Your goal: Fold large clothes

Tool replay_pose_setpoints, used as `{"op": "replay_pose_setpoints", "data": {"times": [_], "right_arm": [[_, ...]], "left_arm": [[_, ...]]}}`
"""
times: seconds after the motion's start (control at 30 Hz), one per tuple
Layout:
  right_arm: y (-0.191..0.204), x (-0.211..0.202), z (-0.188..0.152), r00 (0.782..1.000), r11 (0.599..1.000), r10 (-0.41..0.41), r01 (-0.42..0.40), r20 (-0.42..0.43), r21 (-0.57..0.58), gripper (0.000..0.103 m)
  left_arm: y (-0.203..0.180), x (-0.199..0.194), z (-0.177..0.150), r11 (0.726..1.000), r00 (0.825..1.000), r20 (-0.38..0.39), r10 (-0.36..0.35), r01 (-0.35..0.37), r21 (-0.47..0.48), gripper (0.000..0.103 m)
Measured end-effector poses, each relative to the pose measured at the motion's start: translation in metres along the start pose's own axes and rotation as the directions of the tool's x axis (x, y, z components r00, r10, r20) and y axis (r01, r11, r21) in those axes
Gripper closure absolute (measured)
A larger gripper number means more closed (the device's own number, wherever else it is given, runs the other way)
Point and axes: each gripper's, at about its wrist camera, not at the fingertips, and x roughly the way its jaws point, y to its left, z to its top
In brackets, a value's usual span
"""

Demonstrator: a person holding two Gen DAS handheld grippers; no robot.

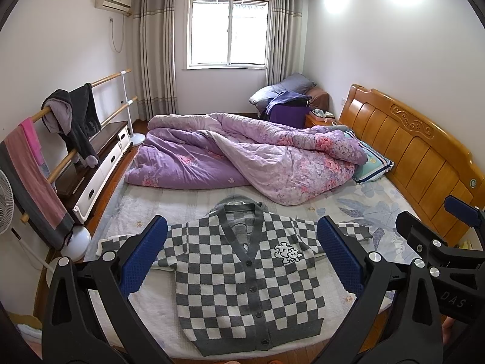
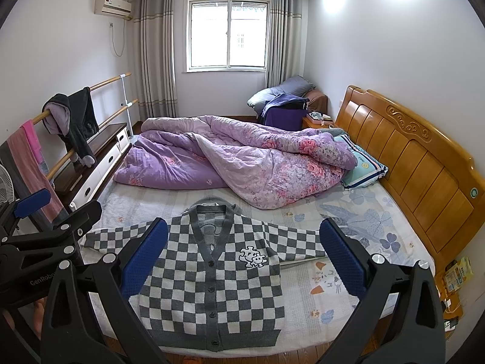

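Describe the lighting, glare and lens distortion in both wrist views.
Left wrist view: the window is blown out white, ceiling lights flare on the right wall, and fisheye bends the headboard; the checkered cardigan stays sharp and evenly lit. Right wrist view: same overexposed window, dark corner vignetting, curved walls; the open right gripper frames the cardigan.

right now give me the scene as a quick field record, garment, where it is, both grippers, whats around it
garment: checkered cardigan, grey and white, buttoned, front up
lay: spread flat, both sleeves out to the sides, hem toward the near edge
surface: bed sheet, floral print
left gripper: open, blue fingers apart above the cardigan, holding nothing
right gripper: open, holding nothing
behind the cardigan: purple quilt, bunched up, not touching it as far as I can tell
headboard side: pillow, partly under the quilt
fold state: not started
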Motion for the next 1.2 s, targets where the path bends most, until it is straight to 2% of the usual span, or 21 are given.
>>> {"op": "replay_pose_setpoints", "data": {"times": [1.2], "right_arm": [[0.0049, -0.0051, -0.0023, 1.000, 1.000, 0.001, -0.001, -0.004, 0.003, 0.007]], "left_arm": [[0.0019, -0.0024, -0.0004, 1.000, 1.000, -0.002, 0.001, -0.001, 0.001, 0.005]]}}
